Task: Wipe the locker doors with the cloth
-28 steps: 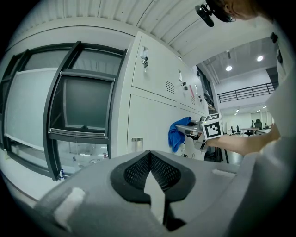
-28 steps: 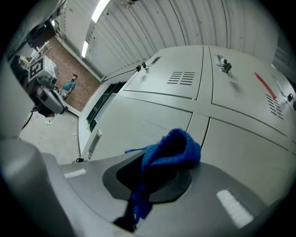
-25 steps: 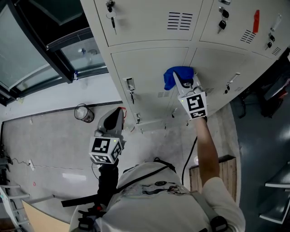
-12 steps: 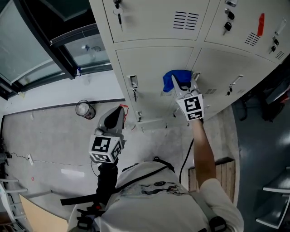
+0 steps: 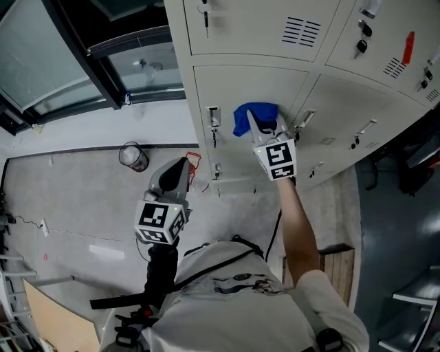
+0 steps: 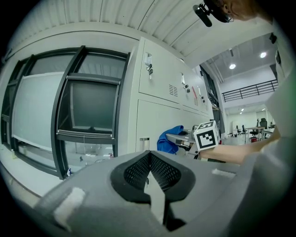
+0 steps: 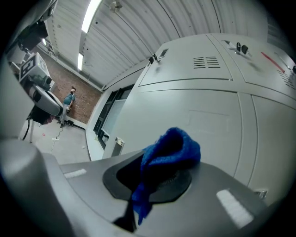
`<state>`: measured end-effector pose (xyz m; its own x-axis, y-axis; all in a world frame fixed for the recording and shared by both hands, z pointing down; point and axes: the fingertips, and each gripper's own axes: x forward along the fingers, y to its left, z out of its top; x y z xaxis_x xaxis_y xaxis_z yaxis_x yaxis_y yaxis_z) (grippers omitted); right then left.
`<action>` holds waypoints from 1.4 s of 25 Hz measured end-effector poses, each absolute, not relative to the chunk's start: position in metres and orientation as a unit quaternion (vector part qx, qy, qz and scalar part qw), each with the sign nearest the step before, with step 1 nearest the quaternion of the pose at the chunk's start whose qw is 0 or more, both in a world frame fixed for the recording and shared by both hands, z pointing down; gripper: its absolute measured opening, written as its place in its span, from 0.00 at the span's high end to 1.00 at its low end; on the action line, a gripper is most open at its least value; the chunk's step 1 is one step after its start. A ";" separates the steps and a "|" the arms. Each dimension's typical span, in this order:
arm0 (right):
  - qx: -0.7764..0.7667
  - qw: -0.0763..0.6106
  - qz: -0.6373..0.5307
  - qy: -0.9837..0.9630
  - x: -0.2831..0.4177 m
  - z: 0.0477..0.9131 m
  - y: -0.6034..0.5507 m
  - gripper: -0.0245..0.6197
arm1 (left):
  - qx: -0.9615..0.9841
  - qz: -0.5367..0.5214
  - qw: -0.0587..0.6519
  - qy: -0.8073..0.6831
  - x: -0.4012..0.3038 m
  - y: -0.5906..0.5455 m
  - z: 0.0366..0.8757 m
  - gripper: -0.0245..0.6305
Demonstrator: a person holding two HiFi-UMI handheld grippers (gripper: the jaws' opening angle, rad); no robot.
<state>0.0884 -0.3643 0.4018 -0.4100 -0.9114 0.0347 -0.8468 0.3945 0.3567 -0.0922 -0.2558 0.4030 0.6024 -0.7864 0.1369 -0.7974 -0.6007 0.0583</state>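
head view: right tool (image 5: 261,128) clamped on blue cloth (image 5: 251,114) at locker door (image 5: 234,86), near its right edge; left tool (image 5: 174,177) closed, empty, over open floor (image 5: 75,199).

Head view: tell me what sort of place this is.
Probably a locker area in a workplace or industrial building: a bank of grey metal lockers with keys and vent slots, a bare concrete floor, and large dark-framed windows.

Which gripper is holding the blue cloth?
The right gripper: the blue cloth sits pinched in its jaws. The left gripper is shut on nothing.
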 end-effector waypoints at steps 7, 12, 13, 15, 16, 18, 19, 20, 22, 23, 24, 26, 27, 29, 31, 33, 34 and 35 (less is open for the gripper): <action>0.509 0.096 -0.142 -0.844 0.037 0.399 -0.371 0.92 | 0.884 0.048 0.060 -0.462 -0.112 -0.249 0.403 0.97; 0.497 0.091 -0.138 -0.852 0.010 0.400 -0.375 0.92 | 0.876 0.049 0.063 -0.476 -0.128 -0.247 0.404 0.97; 0.497 0.089 -0.138 -0.852 0.007 0.400 -0.376 0.92 | 0.875 0.049 0.064 -0.478 -0.130 -0.246 0.404 0.97; 0.499 0.085 -0.135 -0.852 0.004 0.400 -0.376 0.92 | 0.873 0.048 0.064 -0.481 -0.134 -0.245 0.404 0.97; 0.499 0.084 -0.134 -0.852 0.003 0.400 -0.376 0.92 | 0.873 0.047 0.064 -0.481 -0.135 -0.245 0.403 0.97; 0.497 0.084 -0.132 -0.854 0.002 0.402 -0.375 0.92 | 0.873 0.047 0.063 -0.481 -0.135 -0.245 0.403 0.97; 0.495 0.087 -0.131 -0.855 0.000 0.405 -0.374 0.92 | 0.874 0.048 0.063 -0.479 -0.134 -0.245 0.403 0.97; 0.492 0.093 -0.130 -0.856 -0.001 0.410 -0.374 0.92 | 0.875 0.048 0.062 -0.478 -0.133 -0.245 0.403 0.97; 0.485 0.110 -0.126 -0.858 -0.004 0.425 -0.375 0.92 | 0.876 0.048 0.062 -0.476 -0.131 -0.245 0.403 0.97; 0.482 0.119 -0.123 -0.859 -0.004 0.434 -0.375 0.92 | 0.877 0.048 0.062 -0.475 -0.130 -0.245 0.403 0.97; 0.480 0.125 -0.118 -0.860 -0.005 0.442 -0.375 0.92 | 0.877 0.049 0.062 -0.473 -0.129 -0.245 0.404 0.97; 0.476 0.132 -0.112 -0.862 -0.004 0.454 -0.375 0.92 | 0.879 0.051 0.062 -0.471 -0.127 -0.244 0.404 0.97; 0.475 0.134 -0.112 -0.863 -0.003 0.456 -0.375 0.92 | 0.879 0.052 0.062 -0.471 -0.126 -0.244 0.404 0.97; 0.474 0.136 -0.113 -0.862 0.001 0.458 -0.375 0.92 | 0.878 0.054 0.062 -0.471 -0.126 -0.246 0.405 0.97; 0.479 0.139 -0.116 -0.859 0.011 0.458 -0.374 0.92 | 0.878 0.055 0.062 -0.471 -0.124 -0.247 0.406 0.97; 0.488 0.142 -0.118 -0.853 0.026 0.458 -0.372 0.92 | 0.879 0.056 0.063 -0.470 -0.121 -0.247 0.407 0.97; 0.493 0.143 -0.118 -0.850 0.035 0.458 -0.371 0.92 | 0.879 0.057 0.063 -0.469 -0.119 -0.247 0.408 0.97; 0.498 0.144 -0.119 -0.847 0.044 0.457 -0.370 0.92 | 0.880 0.058 0.064 -0.468 -0.118 -0.248 0.408 0.97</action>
